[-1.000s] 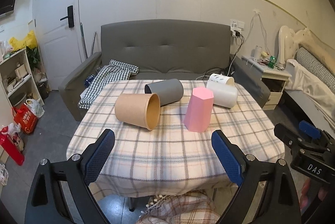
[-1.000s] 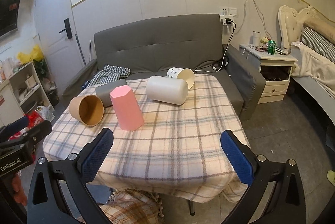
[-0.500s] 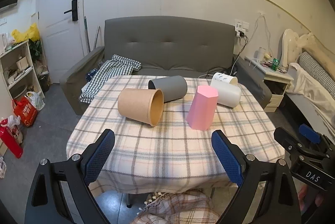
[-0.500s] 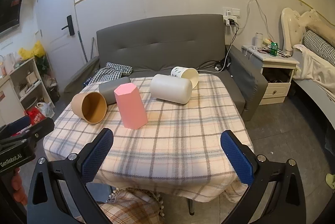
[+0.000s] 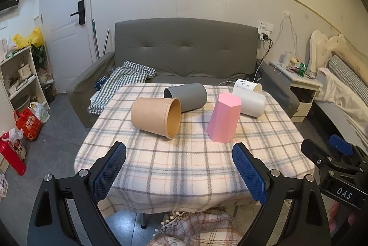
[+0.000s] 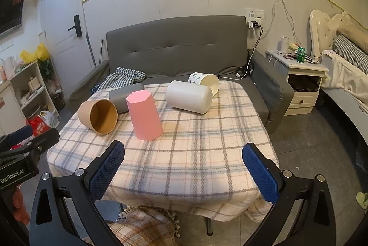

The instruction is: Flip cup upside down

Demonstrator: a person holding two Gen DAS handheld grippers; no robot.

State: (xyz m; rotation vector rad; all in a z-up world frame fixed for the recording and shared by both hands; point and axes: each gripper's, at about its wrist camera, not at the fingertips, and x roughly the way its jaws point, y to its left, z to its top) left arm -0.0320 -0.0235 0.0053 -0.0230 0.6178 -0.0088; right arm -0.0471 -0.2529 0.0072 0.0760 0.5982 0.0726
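On the square table draped in a plaid cloth (image 5: 184, 167): a pink faceted cup (image 5: 223, 121) standing mouth-down near the middle, a brown paper cup (image 5: 156, 116) lying on its side to its left, a grey cylindrical cup (image 5: 186, 97) lying just behind that one. Behind and right of the pink cup, a white cylindrical cup (image 5: 249, 101) on its side, with a white patterned paper cup (image 5: 247, 85) lying just behind it at the far edge. Beyond the table, a grey fabric sofa (image 5: 184, 50); right of it, a cream bedside cabinet (image 6: 301, 85).

Pink faceted plastic cup (image 5: 223, 120), tan paper cup (image 5: 156, 117), grey cylindrical cup (image 5: 187, 97), white cup (image 5: 250, 103), beige-grey plaid tablecloth (image 5: 184, 167), grey fabric sofa (image 5: 184, 50) at frame centre.
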